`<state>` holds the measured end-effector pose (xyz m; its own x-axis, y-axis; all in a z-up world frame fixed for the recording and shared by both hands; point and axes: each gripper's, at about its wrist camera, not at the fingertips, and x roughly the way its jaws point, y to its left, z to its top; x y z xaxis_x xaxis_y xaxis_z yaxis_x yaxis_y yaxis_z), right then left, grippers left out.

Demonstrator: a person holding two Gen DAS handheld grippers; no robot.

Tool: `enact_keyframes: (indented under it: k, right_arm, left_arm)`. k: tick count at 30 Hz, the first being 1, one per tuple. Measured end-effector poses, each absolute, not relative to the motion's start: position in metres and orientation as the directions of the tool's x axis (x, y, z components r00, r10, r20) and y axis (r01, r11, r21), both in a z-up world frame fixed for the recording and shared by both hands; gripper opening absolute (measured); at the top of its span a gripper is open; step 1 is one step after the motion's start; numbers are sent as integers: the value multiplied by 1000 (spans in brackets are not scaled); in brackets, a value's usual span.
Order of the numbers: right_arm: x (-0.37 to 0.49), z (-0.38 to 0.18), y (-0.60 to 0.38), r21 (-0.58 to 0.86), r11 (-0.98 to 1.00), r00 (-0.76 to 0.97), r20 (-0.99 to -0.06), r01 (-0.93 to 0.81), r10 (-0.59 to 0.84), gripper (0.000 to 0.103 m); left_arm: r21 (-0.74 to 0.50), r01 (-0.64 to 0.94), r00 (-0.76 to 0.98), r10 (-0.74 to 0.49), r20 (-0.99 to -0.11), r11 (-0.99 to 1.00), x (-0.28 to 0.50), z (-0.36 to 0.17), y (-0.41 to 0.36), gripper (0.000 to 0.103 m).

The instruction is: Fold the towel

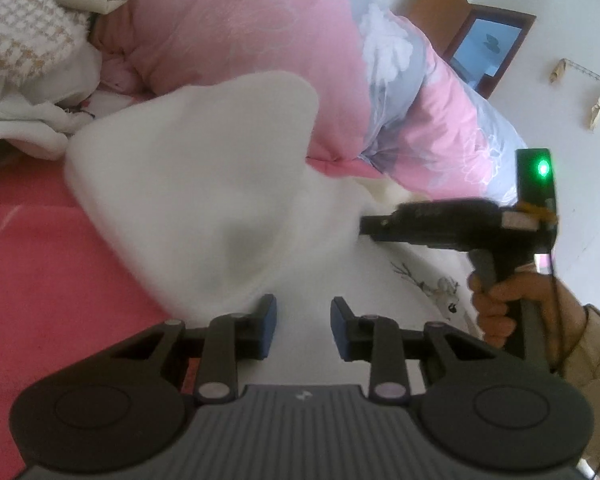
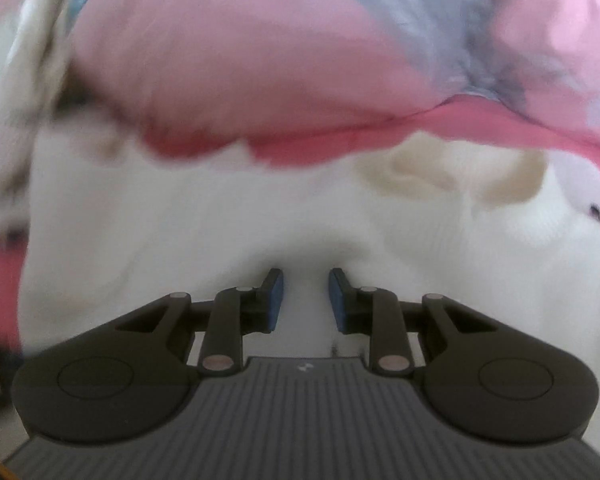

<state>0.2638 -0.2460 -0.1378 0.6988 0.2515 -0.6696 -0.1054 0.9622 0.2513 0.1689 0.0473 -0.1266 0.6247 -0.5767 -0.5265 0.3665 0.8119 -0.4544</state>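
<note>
Towel [image 1: 204, 184], white, soft and limp, lies heaped mid-frame on pink bedsheet [image 1: 40, 280], best pinched at an edge or corner, as left gripper [image 1: 303, 316] and right gripper [image 2: 305, 300] hover parted, holding nothing.

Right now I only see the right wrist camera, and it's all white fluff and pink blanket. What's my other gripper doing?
Observer: The left gripper has its jaws apart, low over the white cloth.
Operator: Is the towel lying flat?
Observer: No. From the left wrist view, the towel is humped up in a blurry peak above the pink sheet.
Operator: Can you see my gripper from there?
Observer: Yes. The right gripper has its tip at the towel's edge. A hand holds its handle, and a green light glows on top. I cannot tell if it is pinching the towel.
</note>
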Motion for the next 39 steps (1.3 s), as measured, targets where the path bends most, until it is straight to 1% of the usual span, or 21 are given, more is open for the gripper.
enact_keyframes:
  k: [3,11,14,22,26,28,29,32,35,36,37,38,39]
  right_arm:
    - [244,-136,-268,246,965,689,-685,-88,237,25]
    - [187,-133,-326,202,978,654,-732,-56,188,25]
    - [166,-131,-347,184,982,641,-749,-44,170,22]
    - [232,-143,-361,91,991,718,-696,93,-3,22]
    - [243,-136,-370,160,974,702,-712,161,1,22]
    - [242,-128,-371,193,963,686,-728,188,12,26]
    - [237,-122,-366,193,965,685,-728,180,18,26]
    - [226,-98,-342,199,976,713,-696,85,80,30]
    - [225,-73,-304,214,975,728,-658,-64,192,37]
    - [227,-66,-288,214,969,726,-645,-125,236,46]
    - [230,-59,-271,213,959,721,-634,-186,281,52]
    - [234,-55,-253,214,946,709,-626,-243,324,54]
    - [239,-50,-235,215,930,694,-620,-299,366,59]
  left_arm:
    - [-458,365,625,-578,-524,811,168,-126,48,31]
    - [-450,366,629,-573,-525,815,168,-127,46,32]
    - [-454,366,629,-575,-523,812,169,-127,47,32]
    - [-461,369,626,-582,-518,807,169,-128,46,34]
    - [-465,366,641,-580,-502,807,165,-124,48,34]
    - [-461,366,664,-574,-479,809,161,-120,52,40]
    - [-457,366,680,-568,-463,811,159,-116,53,41]
    - [-441,357,730,-540,-418,824,152,-107,60,43]
    - [-430,303,778,-482,-403,850,153,-103,69,44]
    - [-435,277,788,-462,-408,857,156,-104,73,45]
    - [-434,247,799,-436,-414,866,158,-104,76,45]
    - [-432,216,810,-408,-422,876,160,-104,80,44]
    - [-419,188,822,-376,-428,888,162,-105,82,44]
